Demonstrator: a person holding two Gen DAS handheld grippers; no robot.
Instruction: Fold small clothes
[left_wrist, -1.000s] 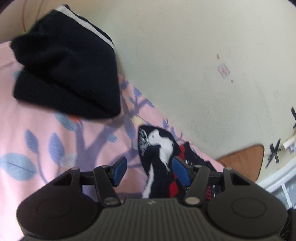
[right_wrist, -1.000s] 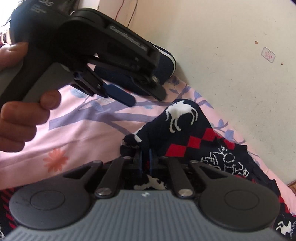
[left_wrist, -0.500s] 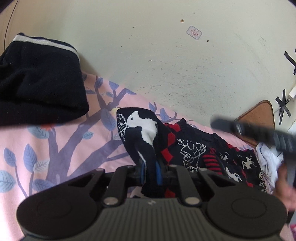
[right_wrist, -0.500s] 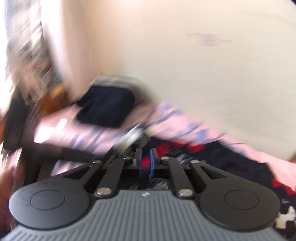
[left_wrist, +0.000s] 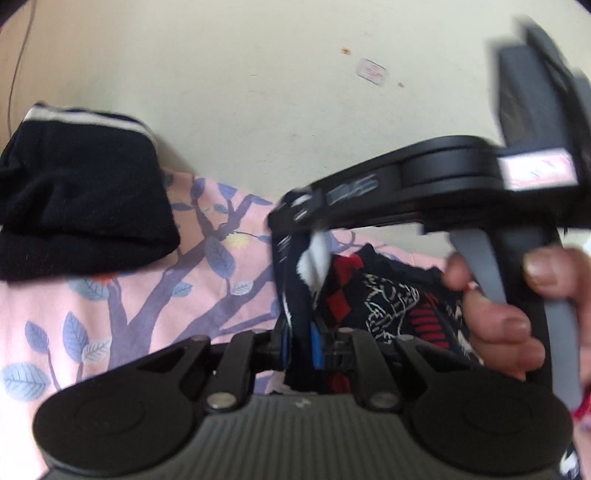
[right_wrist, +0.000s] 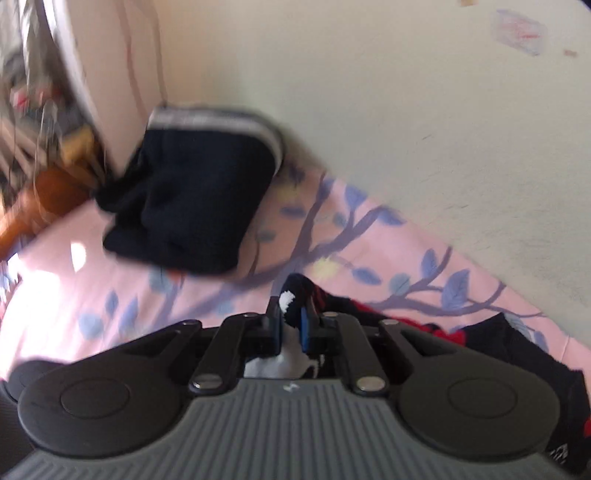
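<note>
A dark navy patterned sweater (left_wrist: 388, 295) with red diamonds and white animal figures lies on the pink floral bed sheet (left_wrist: 122, 306). My left gripper (left_wrist: 299, 343) is shut on a raised fold of it. My right gripper (right_wrist: 291, 325) is shut on another part of the same sweater (right_wrist: 517, 350). In the left wrist view the right gripper (left_wrist: 295, 236) comes in from the right, held by a hand (left_wrist: 506, 314), and its tips pinch the fold just beyond my left fingertips.
A folded black garment with a white stripe (left_wrist: 77, 206) lies on the sheet at the left, against the cream wall (left_wrist: 277, 92); it also shows in the right wrist view (right_wrist: 192, 206). Cluttered furniture (right_wrist: 33, 122) stands past the bed's far left.
My left gripper closed on the sweater fold a second ago and holds it. My right gripper, shut on the sweater, swung across to the left and now sits just in front of the left one.
</note>
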